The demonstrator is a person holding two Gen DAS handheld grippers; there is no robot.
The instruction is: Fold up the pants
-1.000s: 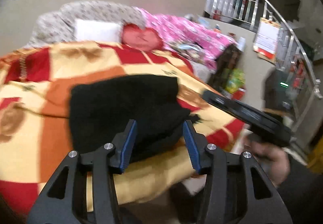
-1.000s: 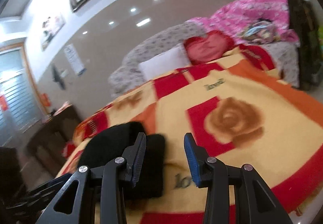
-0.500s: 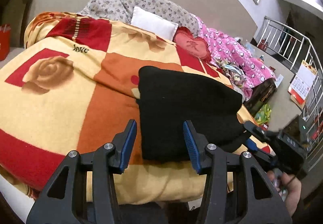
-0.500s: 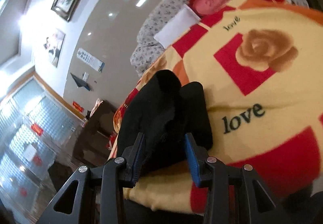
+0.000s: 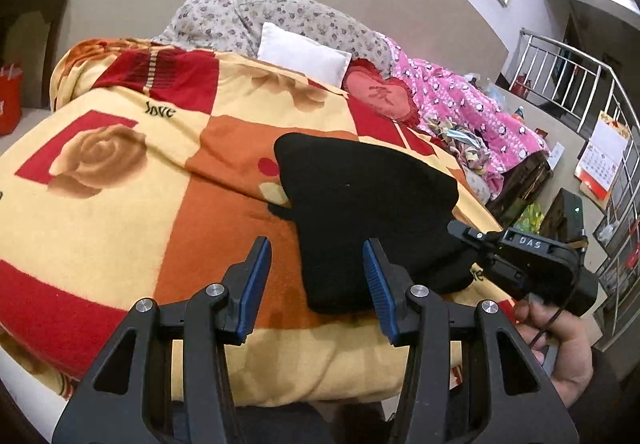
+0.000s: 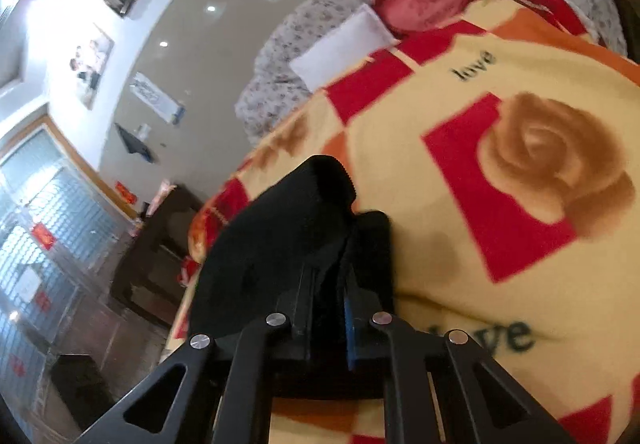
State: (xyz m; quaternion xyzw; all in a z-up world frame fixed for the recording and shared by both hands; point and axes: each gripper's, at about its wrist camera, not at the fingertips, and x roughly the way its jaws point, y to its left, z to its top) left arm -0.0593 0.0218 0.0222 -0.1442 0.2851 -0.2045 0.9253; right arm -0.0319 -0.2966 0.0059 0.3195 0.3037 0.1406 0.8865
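The black pants (image 5: 360, 220) are lying folded up in a chunky bundle on the bed, on top of the blanket (image 5: 120, 228) with the roses and "love" printed on it. The bundle sits close to the blanket's near edge, over toward the right-hand corner as the left camera sees it, partly on an orange square.

The right gripper (image 6: 329, 284) is closing on the pants right now. In its own view the jaws are nearly together with black cloth bunched between them, and the fabric humps up just ahead of the fingers. From the left camera you can see that same gripper (image 5: 464, 234) poking into the right end of the bundle, with the person's hand (image 5: 560, 344) wrapped around its handle off the blanket's edge.

The left gripper (image 5: 316, 276) is released, jaws standing apart with nothing clamped. It hangs above the near edge of the blanket, and the left end of the pants shows in the gap between its blue pads (image 5: 254, 284), but the pads aren't pressing on the cloth.

At the far edge of the bed there's a white pillow (image 5: 304, 58), a red heart cushion (image 5: 380, 98) next to it, and a pink quilt (image 5: 460, 108) heaped off to the right.
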